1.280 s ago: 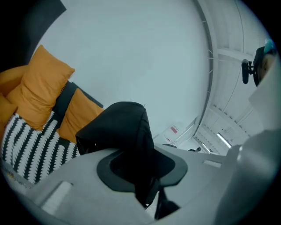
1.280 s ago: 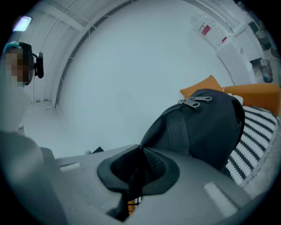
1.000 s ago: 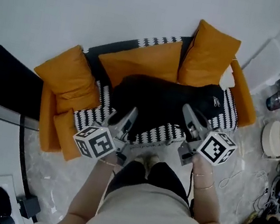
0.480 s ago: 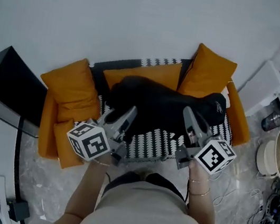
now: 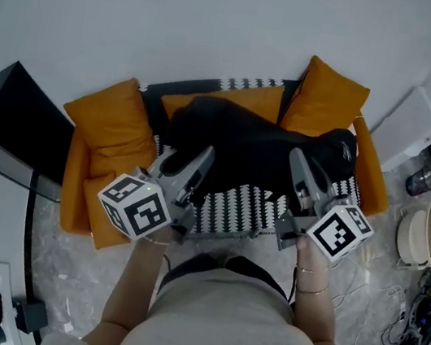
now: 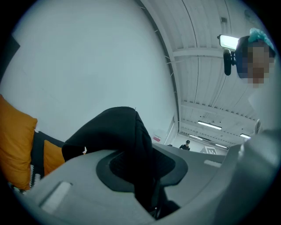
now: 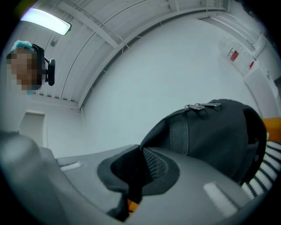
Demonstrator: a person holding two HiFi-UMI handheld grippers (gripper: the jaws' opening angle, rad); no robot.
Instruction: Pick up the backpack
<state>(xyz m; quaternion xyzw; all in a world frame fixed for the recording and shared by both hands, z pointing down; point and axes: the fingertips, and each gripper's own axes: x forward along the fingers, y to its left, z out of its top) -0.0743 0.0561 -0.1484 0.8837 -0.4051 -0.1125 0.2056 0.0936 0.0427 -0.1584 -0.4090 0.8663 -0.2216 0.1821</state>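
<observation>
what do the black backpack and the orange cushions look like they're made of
The black backpack looks like matte woven synthetic fabric: it folds softly, with a ribbed webbing strap and metal-looking zipper pulls on top. The orange cushions are probably plain upholstery cloth, matte, with soft creases and no shine; the weave is too small to tell.

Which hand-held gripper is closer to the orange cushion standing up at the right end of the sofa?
Right. The right hand-held gripper, shut on the black backpack, sits just in front of that cushion. The left hand-held gripper grips the backpack's other end, farther left.
</observation>
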